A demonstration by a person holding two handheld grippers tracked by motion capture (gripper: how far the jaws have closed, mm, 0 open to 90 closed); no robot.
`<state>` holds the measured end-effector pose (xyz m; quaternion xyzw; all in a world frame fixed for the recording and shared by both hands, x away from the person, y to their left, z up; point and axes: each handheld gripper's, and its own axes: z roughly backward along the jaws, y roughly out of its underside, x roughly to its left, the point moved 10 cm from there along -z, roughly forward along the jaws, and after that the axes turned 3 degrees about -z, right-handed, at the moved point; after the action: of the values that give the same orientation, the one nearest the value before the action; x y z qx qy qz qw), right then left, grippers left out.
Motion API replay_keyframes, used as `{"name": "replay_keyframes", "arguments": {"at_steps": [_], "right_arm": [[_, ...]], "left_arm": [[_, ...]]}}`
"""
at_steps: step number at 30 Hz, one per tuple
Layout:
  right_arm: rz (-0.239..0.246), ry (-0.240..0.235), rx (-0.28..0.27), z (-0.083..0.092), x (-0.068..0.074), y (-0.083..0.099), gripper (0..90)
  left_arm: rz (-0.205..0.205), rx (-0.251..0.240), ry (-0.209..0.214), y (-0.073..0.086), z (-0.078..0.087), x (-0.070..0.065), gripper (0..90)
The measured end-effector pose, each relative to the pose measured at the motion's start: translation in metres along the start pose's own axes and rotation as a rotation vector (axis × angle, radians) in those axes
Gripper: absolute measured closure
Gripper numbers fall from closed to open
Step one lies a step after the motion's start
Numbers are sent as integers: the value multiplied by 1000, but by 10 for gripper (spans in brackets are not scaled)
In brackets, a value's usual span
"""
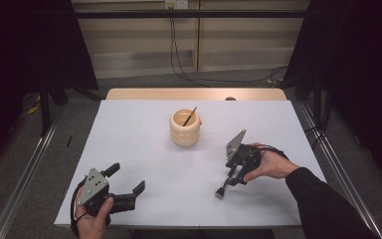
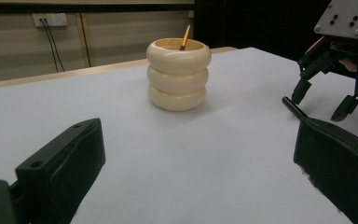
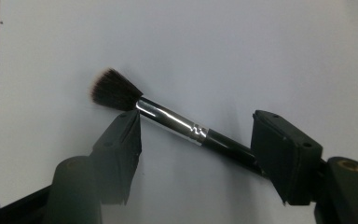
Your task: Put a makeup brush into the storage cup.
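Observation:
A black-handled makeup brush (image 3: 172,120) with a silver ferrule and dark bristles lies flat on the white table (image 1: 144,149). My right gripper (image 3: 196,116) points down over it, open, its jaws standing either side of the brush, which runs slantwise across the gap. In the high view this right gripper (image 1: 234,179) is at the table's right, the brush (image 1: 220,193) poking out toward the front. My left gripper (image 1: 127,178) rests open and empty at the front left. A cream ringed cup (image 1: 184,128) stands mid-table with a thin stick (image 1: 190,116) in it.
In the left gripper view the cup (image 2: 178,74) is straight ahead and the right gripper (image 2: 321,107) is off to the right. A bare wooden strip (image 1: 194,94) runs along the table's far edge. Dark curtains and metal rails flank both sides.

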<state>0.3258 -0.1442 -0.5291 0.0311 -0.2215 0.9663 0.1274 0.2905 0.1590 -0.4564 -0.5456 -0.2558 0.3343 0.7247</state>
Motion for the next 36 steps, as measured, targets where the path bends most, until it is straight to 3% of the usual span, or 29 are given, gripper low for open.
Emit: {"name": "replay_keyframes", "arguments": {"at_steps": [11, 19, 21, 23, 29, 36], "right_arm": [[41, 19, 45, -8, -3, 2, 402], [81, 0, 63, -11, 0, 4, 462], [71, -5, 70, -12, 1, 6, 472], [92, 5, 104, -15, -1, 10, 502], [83, 13, 99, -14, -1, 10, 552], [104, 8, 91, -14, -2, 10, 710]], "left_arm": [[-1, 5, 8, 1, -2, 0, 20], [-12, 8, 10, 0, -2, -1, 19], [-12, 8, 10, 0, -2, -1, 19], [-13, 10, 15, 1, -2, -1, 19], [-13, 9, 15, 1, -2, -1, 19], [-19, 12, 14, 1, -3, -2, 19]]}}
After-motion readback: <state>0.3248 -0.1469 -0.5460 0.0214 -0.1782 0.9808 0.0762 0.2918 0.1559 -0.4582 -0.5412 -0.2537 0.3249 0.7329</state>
